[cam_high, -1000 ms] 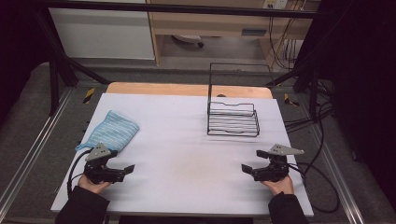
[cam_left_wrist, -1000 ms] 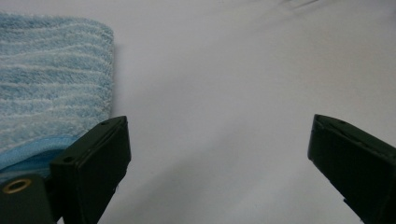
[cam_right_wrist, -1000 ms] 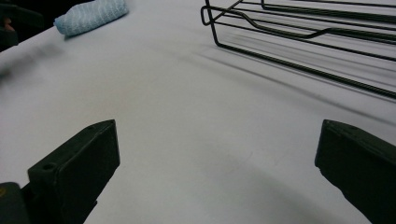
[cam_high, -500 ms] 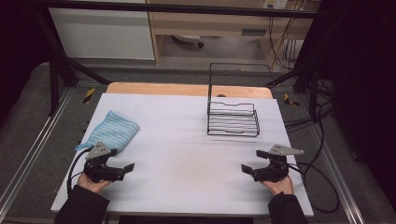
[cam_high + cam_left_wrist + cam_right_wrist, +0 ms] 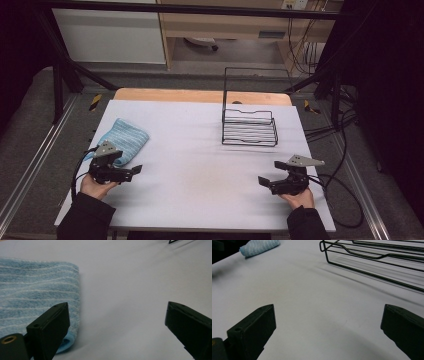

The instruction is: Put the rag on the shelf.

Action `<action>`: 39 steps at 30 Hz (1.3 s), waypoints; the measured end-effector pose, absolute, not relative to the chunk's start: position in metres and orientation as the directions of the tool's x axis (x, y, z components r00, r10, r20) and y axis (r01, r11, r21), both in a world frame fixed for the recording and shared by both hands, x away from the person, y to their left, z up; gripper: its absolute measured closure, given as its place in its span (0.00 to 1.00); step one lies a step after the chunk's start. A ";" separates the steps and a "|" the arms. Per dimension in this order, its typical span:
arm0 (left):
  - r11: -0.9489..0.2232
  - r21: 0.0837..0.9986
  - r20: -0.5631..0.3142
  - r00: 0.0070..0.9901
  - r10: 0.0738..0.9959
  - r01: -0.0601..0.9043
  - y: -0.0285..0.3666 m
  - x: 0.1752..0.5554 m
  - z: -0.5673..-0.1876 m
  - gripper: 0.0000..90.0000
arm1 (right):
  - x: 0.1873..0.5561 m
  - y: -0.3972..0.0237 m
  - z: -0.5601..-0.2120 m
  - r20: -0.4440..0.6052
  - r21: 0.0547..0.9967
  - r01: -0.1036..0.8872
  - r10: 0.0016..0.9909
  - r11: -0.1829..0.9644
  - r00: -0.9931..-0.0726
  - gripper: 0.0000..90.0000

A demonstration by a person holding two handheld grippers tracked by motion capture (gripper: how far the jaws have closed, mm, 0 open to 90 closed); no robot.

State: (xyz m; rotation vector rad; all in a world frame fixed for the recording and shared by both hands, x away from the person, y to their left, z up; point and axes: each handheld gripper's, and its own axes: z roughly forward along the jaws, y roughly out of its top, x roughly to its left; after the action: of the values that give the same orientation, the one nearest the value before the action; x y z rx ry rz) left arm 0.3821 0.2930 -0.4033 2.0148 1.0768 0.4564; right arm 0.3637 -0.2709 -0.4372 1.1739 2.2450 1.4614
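Nothing has moved since the earlier frame: both grippers rest low at the near edge of the worktop [image 5: 200,150]. Left gripper [image 5: 134,170] has its fingers spread wide and empty, just beside the blue towel [image 5: 122,139]. Right gripper [image 5: 264,182] gapes equally, empty, near the wire rack [image 5: 249,127].

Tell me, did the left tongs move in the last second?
No. The left tongs sit at the same spot beside the blue towel.
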 end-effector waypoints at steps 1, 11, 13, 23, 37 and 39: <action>-0.323 0.778 -0.052 0.567 0.822 0.539 0.294 0.384 -0.404 0.07 | 0.364 -0.271 -0.437 0.231 0.844 0.502 0.717 0.189 -0.658 0.01; -0.359 0.741 0.018 0.517 0.856 0.568 0.304 0.398 -0.420 0.27 | 0.366 -0.269 -0.440 0.212 0.836 0.504 0.717 0.218 -0.663 0.01; -0.363 0.739 0.032 0.508 0.861 0.568 0.306 0.400 -0.421 0.32 | 0.366 -0.269 -0.440 0.210 0.833 0.506 0.718 0.223 -0.663 0.01; -0.428 0.676 0.098 0.503 0.859 0.600 0.307 0.408 -0.433 0.47 | 0.366 -0.268 -0.441 0.207 0.831 0.507 0.719 0.229 -0.663 0.01; -0.421 0.663 0.120 0.467 0.876 0.620 0.309 0.410 -0.437 0.74 | 0.366 -0.268 -0.441 0.206 0.829 0.509 0.721 0.231 -0.662 0.01; -0.421 0.661 0.119 0.467 0.876 0.621 0.309 0.410 -0.437 0.77 | 0.366 -0.268 -0.441 0.206 0.829 0.510 0.721 0.230 -0.661 0.01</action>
State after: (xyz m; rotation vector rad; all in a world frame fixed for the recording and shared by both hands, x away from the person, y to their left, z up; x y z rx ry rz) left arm 0.4104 0.3090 -0.4373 2.1774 1.2402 0.6207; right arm 0.3665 -0.2682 -0.4408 1.1647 2.2813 1.4016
